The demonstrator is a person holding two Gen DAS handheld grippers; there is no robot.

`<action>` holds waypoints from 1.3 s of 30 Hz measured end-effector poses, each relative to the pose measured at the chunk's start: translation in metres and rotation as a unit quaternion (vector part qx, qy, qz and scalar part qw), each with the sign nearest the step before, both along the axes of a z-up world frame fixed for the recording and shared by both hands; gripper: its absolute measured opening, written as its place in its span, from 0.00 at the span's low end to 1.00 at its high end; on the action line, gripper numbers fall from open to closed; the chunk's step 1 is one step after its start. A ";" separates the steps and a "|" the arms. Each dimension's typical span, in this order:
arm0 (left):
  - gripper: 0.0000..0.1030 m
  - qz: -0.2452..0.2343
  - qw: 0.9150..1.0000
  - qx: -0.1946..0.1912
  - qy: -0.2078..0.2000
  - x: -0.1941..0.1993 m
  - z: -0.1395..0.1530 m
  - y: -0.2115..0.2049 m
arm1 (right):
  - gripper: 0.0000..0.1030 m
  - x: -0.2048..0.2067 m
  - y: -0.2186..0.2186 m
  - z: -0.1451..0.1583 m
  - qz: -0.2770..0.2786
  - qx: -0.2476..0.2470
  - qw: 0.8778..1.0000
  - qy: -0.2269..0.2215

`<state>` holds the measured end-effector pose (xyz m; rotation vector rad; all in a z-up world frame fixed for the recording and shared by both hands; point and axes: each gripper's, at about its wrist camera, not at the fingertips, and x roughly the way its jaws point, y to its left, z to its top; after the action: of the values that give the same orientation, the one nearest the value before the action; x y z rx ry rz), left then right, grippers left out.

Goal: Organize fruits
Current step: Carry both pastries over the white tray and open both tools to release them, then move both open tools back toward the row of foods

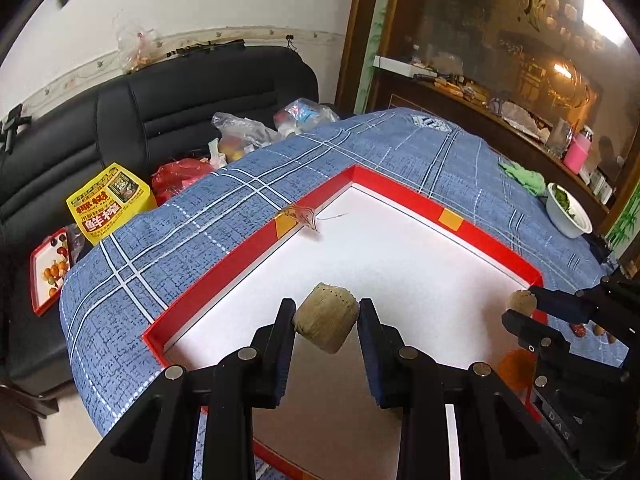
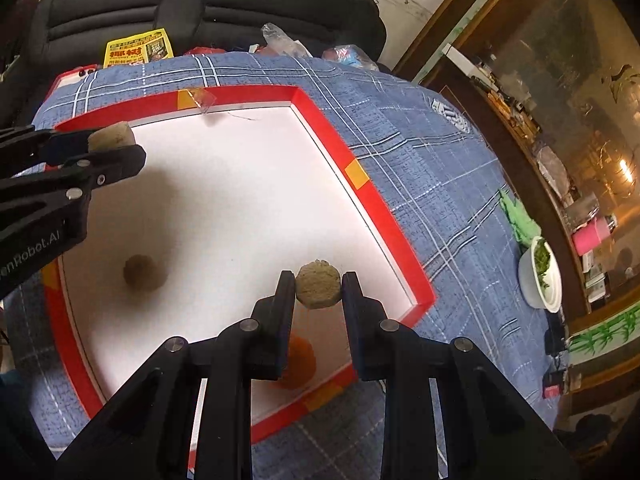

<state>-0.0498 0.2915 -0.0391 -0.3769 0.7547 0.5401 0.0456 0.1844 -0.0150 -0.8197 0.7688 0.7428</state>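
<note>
A red-rimmed tray (image 1: pixel 224 268) with a white floor lies on the blue plaid cloth; it also shows in the right wrist view (image 2: pixel 332 128). My left gripper (image 1: pixel 327 314) is shut on a tan-brown fruit (image 1: pixel 326 322) held above the tray's near part; it shows from the side in the right wrist view (image 2: pixel 110 138). My right gripper (image 2: pixel 318 286) is shut on a second brown fruit (image 2: pixel 319 290) over the tray's right corner; it shows in the left wrist view (image 1: pixel 520 305). A brown fruit (image 2: pixel 142 273) and an orange fruit (image 2: pixel 298 360) lie in the tray.
A white bowl of greens (image 2: pixel 540 276) and a green rag (image 2: pixel 518 220) sit on the cloth at the right. A black sofa (image 1: pixel 180 96) behind holds plastic bags, a yellow package (image 1: pixel 106 200) and a small red tray of fruits (image 1: pixel 50 270). Small fruits (image 1: pixel 596 330) lie on the cloth.
</note>
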 end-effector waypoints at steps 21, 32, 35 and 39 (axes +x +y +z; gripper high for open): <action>0.54 0.023 0.993 0.000 0.114 0.029 -0.021 0.013 | 0.48 0.029 0.003 -0.020 -0.046 0.085 0.986 0.135; 0.79 0.036 0.997 -0.014 -0.067 -0.012 0.051 -0.022 | 0.71 0.037 -0.075 0.025 -0.112 0.254 0.945 0.174; 0.82 0.005 0.994 0.012 -0.108 -0.016 0.074 -0.051 | 0.71 0.032 -0.105 0.038 -0.117 0.281 0.938 0.164; 0.84 -0.050 0.989 0.040 -0.133 -0.010 0.088 -0.094 | 0.73 0.026 -0.147 0.046 -0.131 0.299 0.934 0.144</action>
<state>-0.0595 0.1976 0.0490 -0.3262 0.4890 0.4142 0.0718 0.0379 0.0310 -0.0524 0.8287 0.8038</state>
